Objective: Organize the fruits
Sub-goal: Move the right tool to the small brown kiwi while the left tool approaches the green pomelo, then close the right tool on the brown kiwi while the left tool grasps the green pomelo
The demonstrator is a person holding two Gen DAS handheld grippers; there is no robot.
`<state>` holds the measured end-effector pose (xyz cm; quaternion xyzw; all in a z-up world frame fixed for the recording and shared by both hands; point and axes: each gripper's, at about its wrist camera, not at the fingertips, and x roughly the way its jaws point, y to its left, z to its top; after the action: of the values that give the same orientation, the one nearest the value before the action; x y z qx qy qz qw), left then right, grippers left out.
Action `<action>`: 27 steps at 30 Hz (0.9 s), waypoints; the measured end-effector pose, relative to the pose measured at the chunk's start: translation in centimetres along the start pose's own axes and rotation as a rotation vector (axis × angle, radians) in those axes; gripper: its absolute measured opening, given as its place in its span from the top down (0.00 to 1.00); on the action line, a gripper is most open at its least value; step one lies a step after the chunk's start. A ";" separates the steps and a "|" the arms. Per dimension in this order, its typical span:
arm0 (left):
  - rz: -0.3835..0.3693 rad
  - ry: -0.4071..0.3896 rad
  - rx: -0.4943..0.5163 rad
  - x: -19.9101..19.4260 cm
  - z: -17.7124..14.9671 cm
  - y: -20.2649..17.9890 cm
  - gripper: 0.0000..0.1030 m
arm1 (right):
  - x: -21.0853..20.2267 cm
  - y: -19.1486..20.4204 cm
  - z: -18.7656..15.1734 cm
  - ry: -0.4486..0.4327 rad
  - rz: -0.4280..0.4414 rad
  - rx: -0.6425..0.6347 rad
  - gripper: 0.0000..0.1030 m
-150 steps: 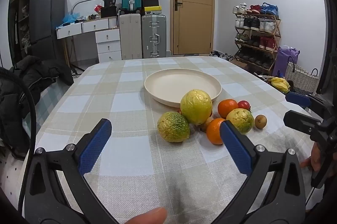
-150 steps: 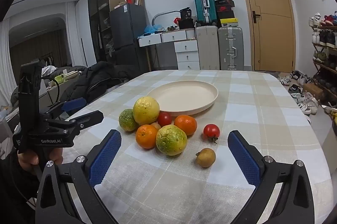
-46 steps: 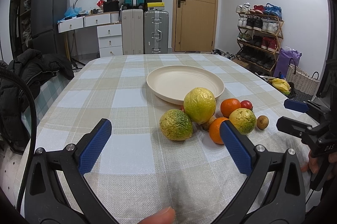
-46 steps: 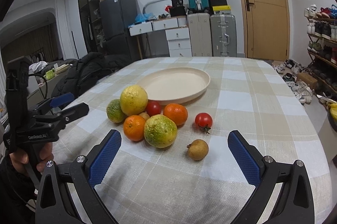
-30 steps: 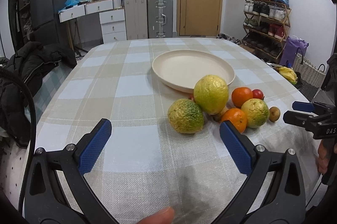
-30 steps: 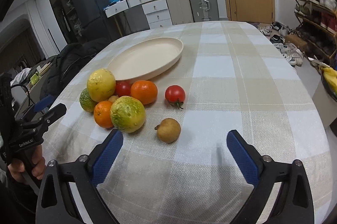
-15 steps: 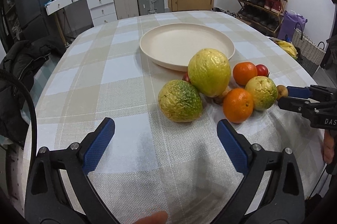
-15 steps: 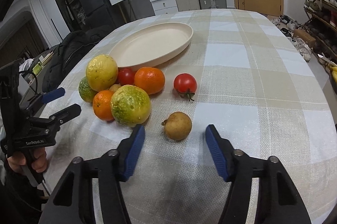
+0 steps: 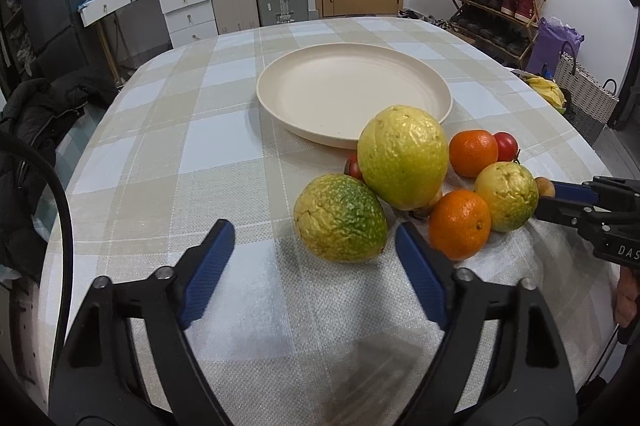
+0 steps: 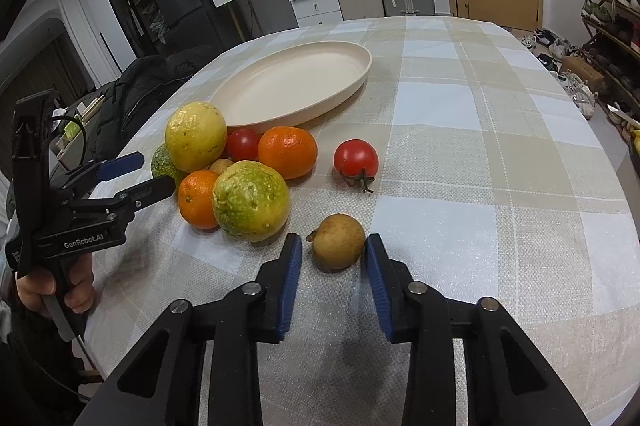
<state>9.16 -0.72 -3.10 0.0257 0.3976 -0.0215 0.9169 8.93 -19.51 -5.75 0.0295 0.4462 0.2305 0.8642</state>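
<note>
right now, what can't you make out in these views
- green fruit, right wrist view: mostly behind yellow fruit.
- brown fruit, left wrist view: mostly behind right gripper.
- small fruit, left wrist view: tucked under yellow fruit, kind unclear.

Small brown fruit [image 9: 545,186] mostly hidden behind yellow-green citrus [image 9: 507,195]; red tomato [image 9: 353,167] barely shows behind big yellow citrus [image 9: 402,157]. Hand [image 9: 625,296] on right gripper cut off at frame edge.
</note>
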 end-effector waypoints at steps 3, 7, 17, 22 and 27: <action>-0.033 0.017 0.007 0.5 0.2 -0.1 0.40 | 0.0 0.2 -0.1 0.001 0.009 -0.006 0.71; -0.071 0.019 0.003 0.6 0.1 -0.2 0.55 | -0.1 0.6 -0.3 0.001 0.018 -0.019 0.71; -0.100 -0.010 -0.046 -0.5 -0.8 0.9 0.57 | -0.6 0.9 -0.4 -0.025 0.050 -0.037 0.71; -0.102 -0.018 -0.058 -1.0 -1.3 1.3 0.57 | -0.8 1.1 -0.4 -0.034 0.053 -0.047 0.71; -0.103 -0.027 -0.055 -1.5 -1.6 1.5 0.57 | -0.8 1.1 -0.4 -0.039 0.057 -0.047 0.71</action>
<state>7.06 0.94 -3.10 -0.0204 0.3867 -0.0582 0.9202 7.82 -18.95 -5.15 0.0263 0.4226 0.2648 0.8664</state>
